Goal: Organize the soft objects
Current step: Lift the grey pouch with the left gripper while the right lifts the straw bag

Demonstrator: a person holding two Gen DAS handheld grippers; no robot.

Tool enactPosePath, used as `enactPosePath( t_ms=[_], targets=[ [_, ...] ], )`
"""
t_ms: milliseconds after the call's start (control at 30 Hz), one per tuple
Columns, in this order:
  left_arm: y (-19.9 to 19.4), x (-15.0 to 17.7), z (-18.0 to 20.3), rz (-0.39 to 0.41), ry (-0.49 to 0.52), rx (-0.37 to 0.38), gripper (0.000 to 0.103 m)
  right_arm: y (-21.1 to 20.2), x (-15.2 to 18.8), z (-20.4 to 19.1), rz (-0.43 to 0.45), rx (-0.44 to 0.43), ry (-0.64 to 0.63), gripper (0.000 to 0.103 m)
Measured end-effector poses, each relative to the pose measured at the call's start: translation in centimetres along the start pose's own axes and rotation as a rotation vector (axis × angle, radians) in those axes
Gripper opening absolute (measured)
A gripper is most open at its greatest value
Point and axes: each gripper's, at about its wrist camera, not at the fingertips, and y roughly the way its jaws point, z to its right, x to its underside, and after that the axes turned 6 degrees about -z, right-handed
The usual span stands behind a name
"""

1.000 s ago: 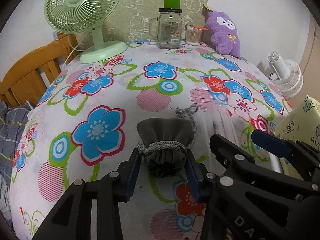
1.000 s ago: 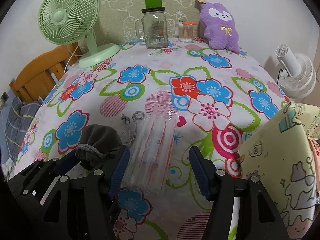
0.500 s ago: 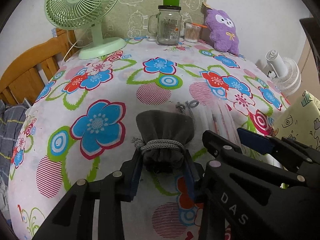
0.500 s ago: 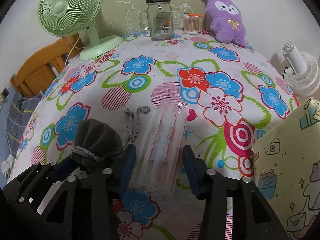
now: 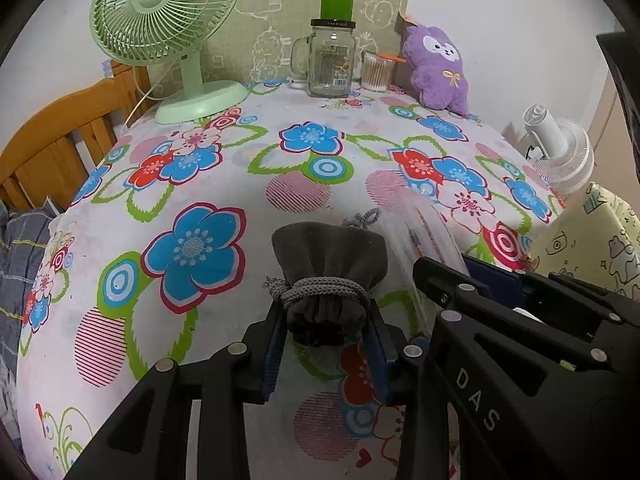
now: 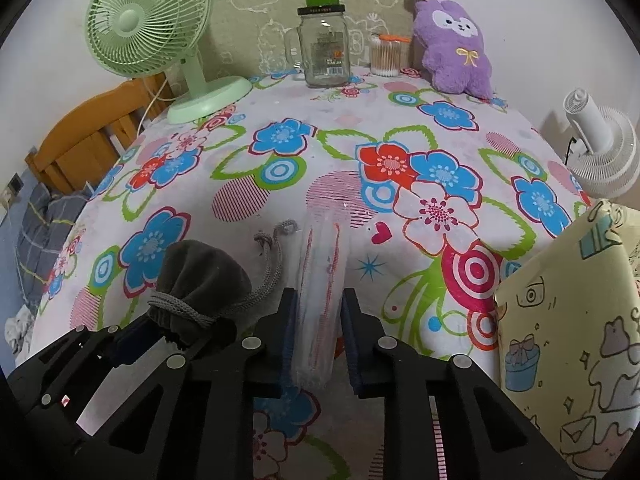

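A grey drawstring pouch (image 5: 328, 256) lies on the flowered tablecloth (image 5: 192, 184), near the front. My left gripper (image 5: 326, 316) is shut on its gathered neck, just below the cord wrap. Right beside the pouch lies a clear plastic packet (image 6: 322, 264) of thin red-striped sticks. My right gripper (image 6: 319, 320) is shut on its near end, and the pads squeeze the film. The pouch (image 6: 200, 276) and the left gripper's fingers (image 6: 132, 332) show at lower left in the right wrist view. A purple plush toy (image 6: 456, 52) sits upright at the table's far right.
At the back stand a green desk fan (image 5: 168, 12), a glass mug jar (image 5: 332, 62) with a green cap, and a cotton swab tub (image 5: 376, 72). A white fan (image 6: 600, 148) and a yellow patterned box (image 6: 568, 320) are off the right edge; a wooden chair (image 5: 52, 136) stands left.
The right gripper's jaws closed from wide apart onto the clear packet. The left gripper's jaws narrowed a little on the pouch's neck. Neither hand shifted noticeably.
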Motion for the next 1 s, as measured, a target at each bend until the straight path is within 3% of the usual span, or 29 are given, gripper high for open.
enactPosePath(
  t_ms=[1000],
  targets=[
    [-6.7,1.6,1.7,0.115,-0.011,-0.001,0.036,-7.2,1.9,-0.3,0.123,0.005,-0.034,0.021]
  ],
)
